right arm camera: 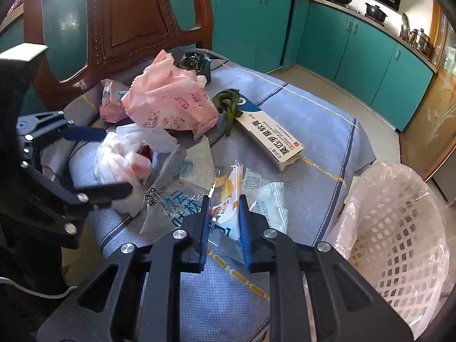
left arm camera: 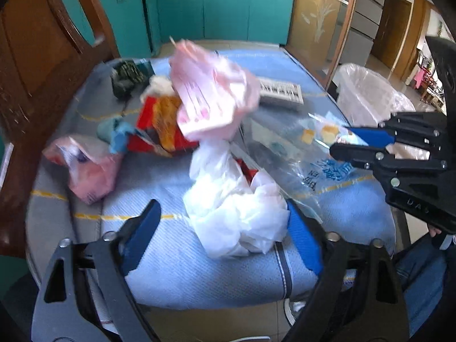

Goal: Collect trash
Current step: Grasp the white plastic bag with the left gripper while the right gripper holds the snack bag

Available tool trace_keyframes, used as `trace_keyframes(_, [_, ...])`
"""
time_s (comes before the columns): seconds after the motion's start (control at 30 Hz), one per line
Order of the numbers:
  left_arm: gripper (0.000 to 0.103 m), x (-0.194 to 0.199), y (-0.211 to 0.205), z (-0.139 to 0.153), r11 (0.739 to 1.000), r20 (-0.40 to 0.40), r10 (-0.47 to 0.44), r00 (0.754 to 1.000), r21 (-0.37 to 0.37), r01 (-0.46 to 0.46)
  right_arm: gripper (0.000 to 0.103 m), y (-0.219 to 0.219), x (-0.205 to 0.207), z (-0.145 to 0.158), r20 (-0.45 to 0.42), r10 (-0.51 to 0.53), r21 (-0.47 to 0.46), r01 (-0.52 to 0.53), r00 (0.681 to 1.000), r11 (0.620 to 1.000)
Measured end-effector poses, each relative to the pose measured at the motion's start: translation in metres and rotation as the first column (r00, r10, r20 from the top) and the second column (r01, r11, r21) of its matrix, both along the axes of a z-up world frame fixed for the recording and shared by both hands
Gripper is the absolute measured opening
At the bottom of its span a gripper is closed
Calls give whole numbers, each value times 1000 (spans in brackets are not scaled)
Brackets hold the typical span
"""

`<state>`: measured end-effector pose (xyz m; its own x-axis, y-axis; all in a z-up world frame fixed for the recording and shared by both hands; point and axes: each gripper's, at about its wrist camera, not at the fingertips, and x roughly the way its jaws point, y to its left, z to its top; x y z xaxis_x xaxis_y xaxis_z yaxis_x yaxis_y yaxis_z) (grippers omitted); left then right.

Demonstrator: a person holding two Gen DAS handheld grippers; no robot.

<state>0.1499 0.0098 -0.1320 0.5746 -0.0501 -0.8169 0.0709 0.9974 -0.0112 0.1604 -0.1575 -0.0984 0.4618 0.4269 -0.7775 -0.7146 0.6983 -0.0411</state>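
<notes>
The right hand-held gripper (right arm camera: 223,213), narrowed on the clear wrapper (right arm camera: 228,196) at lower centre, may lose that slippery film. The left hand-held gripper (left arm camera: 222,228) gapes wide around the white bag (left arm camera: 236,208), which could snag neighbouring trash.

Both wrist views look closely down at the shared trash-strewn table (left arm camera: 176,268), from opposite sides.

Left gripper (left arm camera: 222,228): jaws spread wide, blue pads (left arm camera: 142,236) facing inward, pointed forward and angled downward. Right gripper (right arm camera: 223,222): jaws drawn close with a narrow gap between the blue pads (right arm camera: 204,228), clamped on thin material. The two grippers sit near each other, side by side.
</notes>
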Motion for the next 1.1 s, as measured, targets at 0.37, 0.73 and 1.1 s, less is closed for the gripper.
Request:
trace_keyframes(0.37, [45,-12,20,1,1000,9,21,1000,22,-22,75,14,-4,-16,14,33,-82,-32,999,996])
trace_keyframes(0.73, [56,-16,28,2,999,4,40,999,5,-40,46,19,-3,-21,-59,60,-36,-62,996,997])
trace_keyframes(1.1, [37,-16,26,7,999,32,36,999,5,-36,18,14,-8,-7,-10,31,-9,-31,999,999])
